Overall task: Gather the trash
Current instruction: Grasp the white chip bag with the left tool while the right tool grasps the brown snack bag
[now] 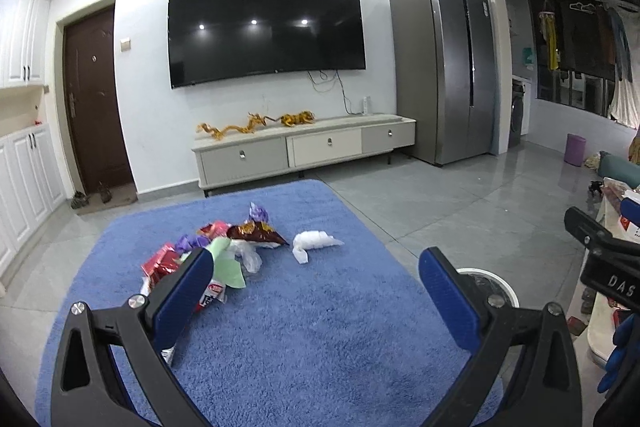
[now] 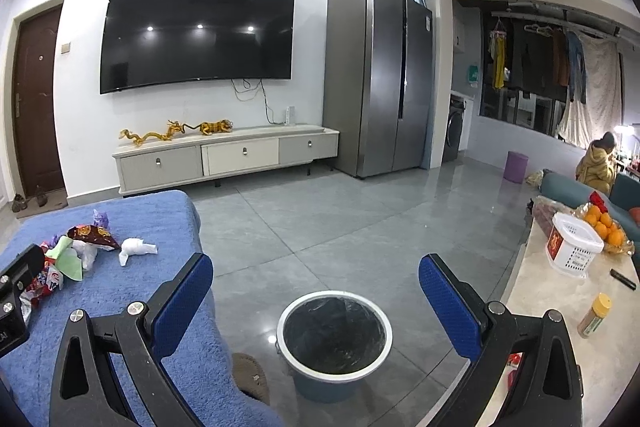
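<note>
A heap of trash lies on the blue rug [image 1: 320,327]: a dark red snack bag [image 1: 258,231], red wrappers [image 1: 162,263], a pale green sheet [image 1: 228,261], a clear plastic bag [image 1: 250,255] and a crumpled white tissue [image 1: 312,242] to its right. My left gripper [image 1: 316,291] is open and empty, above the rug just short of the heap. My right gripper [image 2: 316,291] is open and empty, above the bin [image 2: 334,337], a white-rimmed bucket with a dark liner on the floor. The heap also shows in the right wrist view [image 2: 80,251].
A marble table [image 2: 560,327] at the right holds a white basket [image 2: 572,247], oranges [image 2: 604,227] and a spice jar [image 2: 596,315]. A TV cabinet [image 1: 304,147], a fridge [image 1: 440,67] and a purple stool [image 1: 576,149] stand beyond. A brown slipper [image 2: 250,373] lies by the bin.
</note>
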`<state>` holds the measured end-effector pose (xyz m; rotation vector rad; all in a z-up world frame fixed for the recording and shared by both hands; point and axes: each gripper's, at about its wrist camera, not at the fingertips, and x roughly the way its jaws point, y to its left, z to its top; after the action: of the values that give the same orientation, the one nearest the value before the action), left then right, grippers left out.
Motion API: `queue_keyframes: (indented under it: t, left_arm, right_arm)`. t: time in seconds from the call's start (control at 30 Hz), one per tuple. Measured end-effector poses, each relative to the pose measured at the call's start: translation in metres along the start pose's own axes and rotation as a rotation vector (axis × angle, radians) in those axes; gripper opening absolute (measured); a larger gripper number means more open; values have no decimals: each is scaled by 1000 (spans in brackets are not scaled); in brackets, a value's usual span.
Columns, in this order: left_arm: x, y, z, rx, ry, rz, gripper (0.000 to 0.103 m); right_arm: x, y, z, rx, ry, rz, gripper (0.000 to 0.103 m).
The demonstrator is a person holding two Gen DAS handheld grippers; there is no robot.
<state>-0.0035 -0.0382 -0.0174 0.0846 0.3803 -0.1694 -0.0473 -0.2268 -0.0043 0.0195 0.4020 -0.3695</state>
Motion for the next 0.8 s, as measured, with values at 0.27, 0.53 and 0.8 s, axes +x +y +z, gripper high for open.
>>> queue_keyframes:
  t: [0.27, 0.53, 0.8]
  left_arm:
    - [24, 69, -16, -53, 52, 77, 103]
    - [52, 170, -53, -117, 188, 169, 103]
    - [77, 205, -67, -163, 263, 76, 103]
  right_arm:
    - [34, 52, 0, -59, 115, 202, 103]
    - [86, 135, 3, -130, 249, 450, 96]
    - [139, 219, 12, -183, 334, 669, 78]
